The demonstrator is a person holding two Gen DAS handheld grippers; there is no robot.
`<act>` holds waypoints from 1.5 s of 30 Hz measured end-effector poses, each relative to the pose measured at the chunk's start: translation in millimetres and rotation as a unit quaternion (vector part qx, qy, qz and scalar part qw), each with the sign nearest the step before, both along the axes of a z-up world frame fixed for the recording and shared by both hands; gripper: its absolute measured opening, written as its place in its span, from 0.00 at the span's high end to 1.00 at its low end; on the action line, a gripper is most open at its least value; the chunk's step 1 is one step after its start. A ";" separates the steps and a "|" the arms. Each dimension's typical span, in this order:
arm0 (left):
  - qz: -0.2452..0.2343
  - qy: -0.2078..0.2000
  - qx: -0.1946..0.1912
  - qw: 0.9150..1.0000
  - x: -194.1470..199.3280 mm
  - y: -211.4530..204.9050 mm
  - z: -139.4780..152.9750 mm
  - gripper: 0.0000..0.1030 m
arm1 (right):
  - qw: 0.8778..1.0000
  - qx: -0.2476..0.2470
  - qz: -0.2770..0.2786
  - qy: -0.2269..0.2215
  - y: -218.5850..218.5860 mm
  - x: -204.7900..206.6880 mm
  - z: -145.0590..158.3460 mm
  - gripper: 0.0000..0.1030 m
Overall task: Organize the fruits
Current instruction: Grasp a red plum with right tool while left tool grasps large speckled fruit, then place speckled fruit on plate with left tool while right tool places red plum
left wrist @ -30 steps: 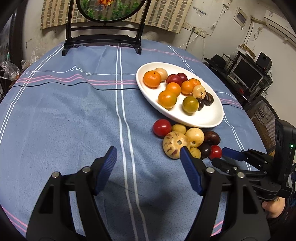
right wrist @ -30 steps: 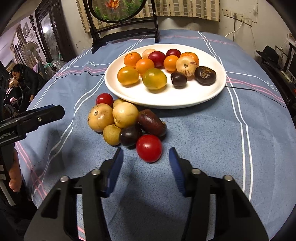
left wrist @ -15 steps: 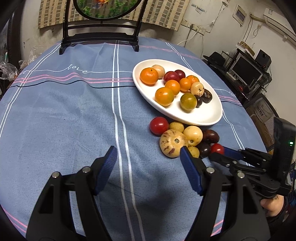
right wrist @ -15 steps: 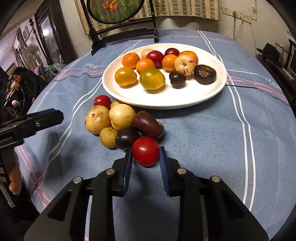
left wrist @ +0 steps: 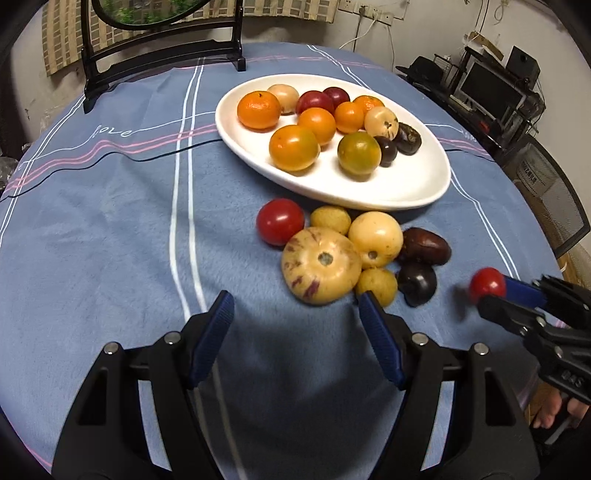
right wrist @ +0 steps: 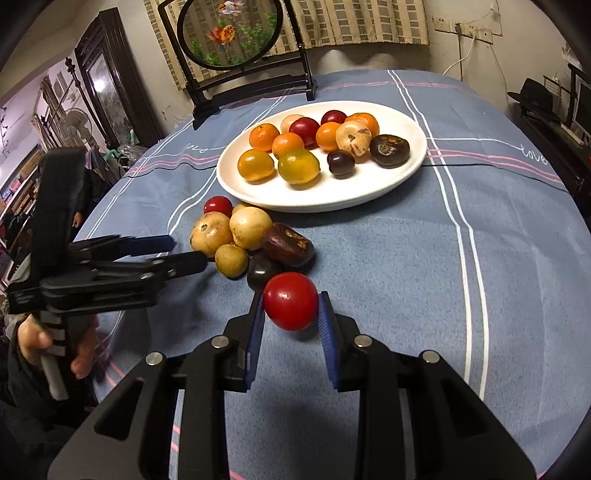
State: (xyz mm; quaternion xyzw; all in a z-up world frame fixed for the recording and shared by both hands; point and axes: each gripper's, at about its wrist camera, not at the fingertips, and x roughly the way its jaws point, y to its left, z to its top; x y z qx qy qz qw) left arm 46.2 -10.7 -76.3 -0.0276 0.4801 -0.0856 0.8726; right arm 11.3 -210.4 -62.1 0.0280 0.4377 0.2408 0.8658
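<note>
Right gripper clamped on red tomato; left gripper wide, empty. Carry level to white plate. Set in bare spot.

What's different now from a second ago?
The right gripper closed on the red tomato nearest it and has drawn it away from the fruit pile on the cloth. The left gripper moved closer to the pile, jaws open and empty. The white plate and its fruit stayed put.

Checked curtain behind round framed screen
</note>
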 end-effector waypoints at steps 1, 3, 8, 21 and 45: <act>0.002 0.001 -0.001 1.000 2.5 0.0 -0.7 0.30 | 1.000 0.002 -0.001 0.000 -2.1 -0.8 -0.4 0.71; 0.006 0.002 -0.008 1.000 7.7 1.8 -2.1 0.29 | 1.000 0.007 -0.006 0.000 -7.5 -1.9 -0.5 0.71; 0.002 0.006 0.006 1.000 15.2 -9.1 -7.5 0.30 | 1.000 0.018 -0.009 0.001 -15.1 -3.1 -0.8 0.71; -0.009 -0.010 -0.043 0.999 6.4 -7.8 3.0 0.56 | 1.000 0.012 -0.003 0.003 -7.7 -3.6 -0.5 0.71; -0.018 -0.070 -0.047 0.996 18.0 12.7 67.7 0.56 | 0.999 -0.016 0.001 -0.037 10.2 30.6 35.6 0.71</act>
